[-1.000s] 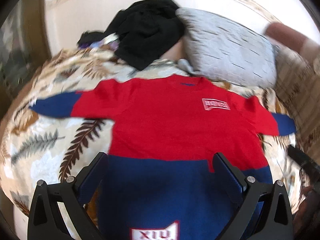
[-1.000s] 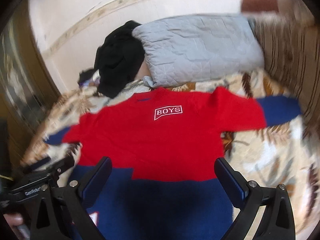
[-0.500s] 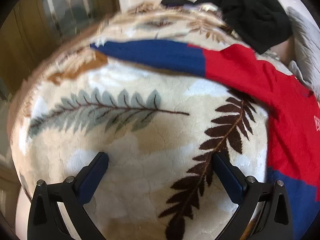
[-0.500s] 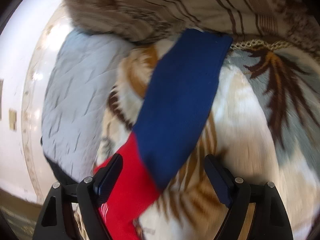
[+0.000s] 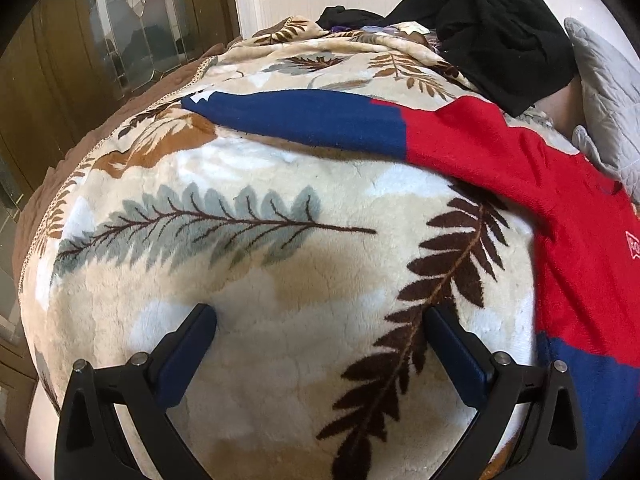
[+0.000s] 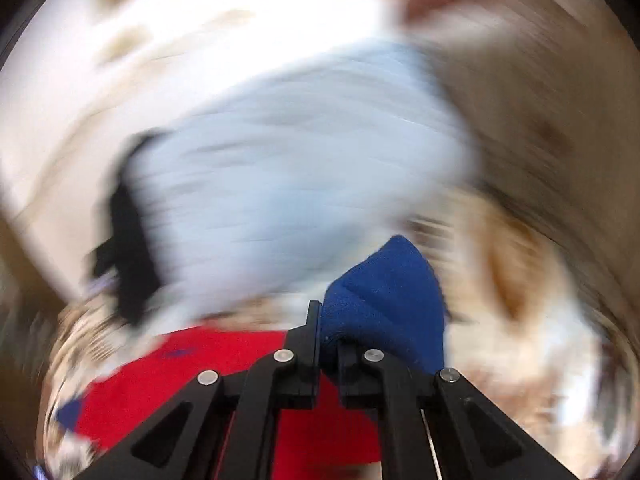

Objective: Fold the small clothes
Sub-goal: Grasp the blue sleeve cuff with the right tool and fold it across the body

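My right gripper is clamped on the sweater's blue cuff; my left gripper gapes empty over the blanket; swinging fast, the cuff may slip free.

The blue sleeve end is clamped between the closed fingers of the right gripper. The red sweater body is seen below. The background is motion-blurred.
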### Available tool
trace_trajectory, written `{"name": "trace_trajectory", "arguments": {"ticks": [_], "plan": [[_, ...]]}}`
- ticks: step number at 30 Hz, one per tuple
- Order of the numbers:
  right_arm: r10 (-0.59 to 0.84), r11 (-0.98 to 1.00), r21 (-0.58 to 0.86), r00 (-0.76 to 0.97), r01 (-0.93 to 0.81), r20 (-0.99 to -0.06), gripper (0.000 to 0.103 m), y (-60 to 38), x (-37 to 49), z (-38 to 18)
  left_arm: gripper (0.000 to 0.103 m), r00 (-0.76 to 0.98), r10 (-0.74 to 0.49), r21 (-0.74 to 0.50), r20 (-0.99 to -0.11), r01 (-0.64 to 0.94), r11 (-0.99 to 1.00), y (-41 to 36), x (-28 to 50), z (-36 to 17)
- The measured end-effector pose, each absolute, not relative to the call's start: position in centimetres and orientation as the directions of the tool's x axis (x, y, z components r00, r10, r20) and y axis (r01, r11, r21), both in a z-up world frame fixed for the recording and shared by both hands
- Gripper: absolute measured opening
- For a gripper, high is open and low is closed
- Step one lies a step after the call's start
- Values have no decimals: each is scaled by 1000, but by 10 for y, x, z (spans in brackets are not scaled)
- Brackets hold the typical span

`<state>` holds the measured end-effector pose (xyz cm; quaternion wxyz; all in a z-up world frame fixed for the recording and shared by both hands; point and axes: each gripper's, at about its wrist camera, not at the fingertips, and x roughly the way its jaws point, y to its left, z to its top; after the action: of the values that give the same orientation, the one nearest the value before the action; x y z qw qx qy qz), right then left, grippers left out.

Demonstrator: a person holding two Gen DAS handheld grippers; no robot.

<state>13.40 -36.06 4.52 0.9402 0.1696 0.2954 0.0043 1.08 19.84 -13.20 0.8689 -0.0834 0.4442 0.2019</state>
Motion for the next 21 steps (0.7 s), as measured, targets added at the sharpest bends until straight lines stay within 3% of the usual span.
{"name": "trace_trajectory", "arguments": {"ticks": [2, 3, 5, 6, 8, 13, 17, 19, 21], "plan": [[231, 941, 337, 799, -38, -555, 9, -287, 142, 41, 103, 527, 273, 32, -805, -421, 907, 199, 12, -132], [283, 935, 345, 761, -83, -583, 16, -262, 146, 27, 103, 528, 271, 30, -805, -420, 907, 199, 12, -132], [374, 916, 380, 618, -130, -691, 66, -215, 166, -27, 103, 528, 265, 25, -807, -417, 908, 200, 12, -132], [384, 911, 397, 577, -111, -721, 83, -207, 168, -50, 103, 526, 263, 26, -809, -415, 910, 200, 13, -131], [429, 884, 464, 486, -55, -761, 80, -208, 162, -94, 103, 517, 249, 28, -819, -398, 917, 200, 14, -130], [434, 824, 566, 648, -5, -626, 82, -280, 97, -68, 102, 613, 135, -91, -778, -324, 942, 188, 10, -93], [385, 810, 584, 703, 52, -598, 82, -335, 66, -61, 102, 672, -124, -212, -730, -50, 976, 116, 40, -49], [372, 802, 593, 717, 70, -589, 82, -347, 53, -66, 102, 644, -165, -178, -747, 45, 983, 67, 64, -42], [356, 801, 592, 729, 83, -585, 82, -348, 49, -73, 102, 621, -140, -58, -771, 151, 987, 9, 87, -43]]}}
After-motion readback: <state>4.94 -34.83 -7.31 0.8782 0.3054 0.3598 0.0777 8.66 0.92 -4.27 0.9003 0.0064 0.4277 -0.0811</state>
